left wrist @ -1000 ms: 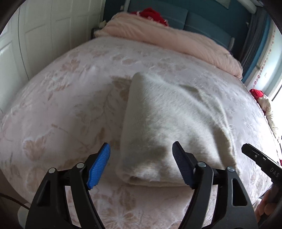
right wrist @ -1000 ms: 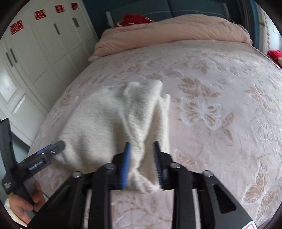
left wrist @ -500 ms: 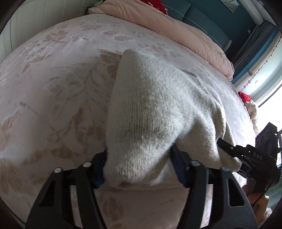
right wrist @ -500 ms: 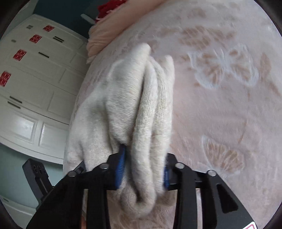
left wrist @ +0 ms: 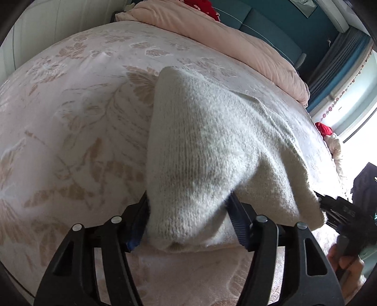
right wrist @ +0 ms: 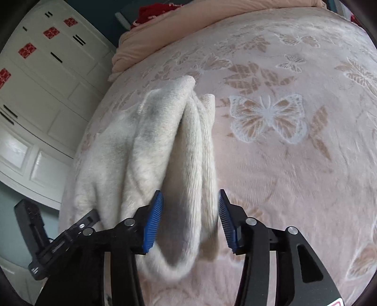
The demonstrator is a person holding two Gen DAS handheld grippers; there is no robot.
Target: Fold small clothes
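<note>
Open room: the pink floral bedspread (right wrist: 294, 164) is lying bare right of the cream sweater (right wrist: 165, 141).
Far end: a peach duvet (left wrist: 235, 40) is blocking the bed's head.
Left side: white wardrobe doors (right wrist: 47, 94) are standing near the bed edge.
Between jaws: the sweater's folds are filling both gaps.

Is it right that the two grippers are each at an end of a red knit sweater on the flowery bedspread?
Nearly. The sweater is cream-white, not red, as the left wrist view shows. The red cloth lies far off by the headboard. The rest holds: the left gripper and right gripper each have an end of it between their opening jaws, on the flowery bedspread.
</note>
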